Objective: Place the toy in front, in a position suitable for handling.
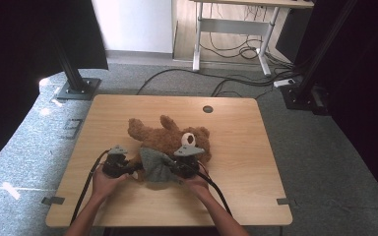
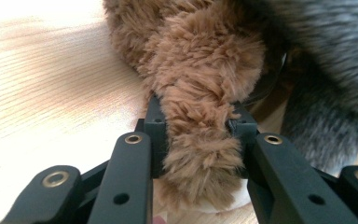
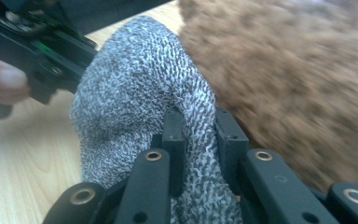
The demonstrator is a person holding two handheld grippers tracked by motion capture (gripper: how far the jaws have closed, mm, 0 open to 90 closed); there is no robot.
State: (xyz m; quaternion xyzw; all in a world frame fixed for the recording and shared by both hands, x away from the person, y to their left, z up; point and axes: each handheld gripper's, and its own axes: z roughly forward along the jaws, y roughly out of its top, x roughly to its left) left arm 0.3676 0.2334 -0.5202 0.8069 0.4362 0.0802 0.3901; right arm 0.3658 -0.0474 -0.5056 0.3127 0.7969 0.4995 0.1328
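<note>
A light wooden table (image 1: 236,147) carries a brown teddy bear (image 1: 170,137) — lying on it — and a grey knitted garment (image 1: 156,167).

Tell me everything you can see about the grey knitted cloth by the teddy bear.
The grey cloth is a speckled grey-and-white knit, soft and crumpled into folds. It lies on the wooden table at the near side of the brown teddy bear, partly over it. The right tool is shut on a fold of it; the left tool grips a furry limb of the bear beside it.
</note>
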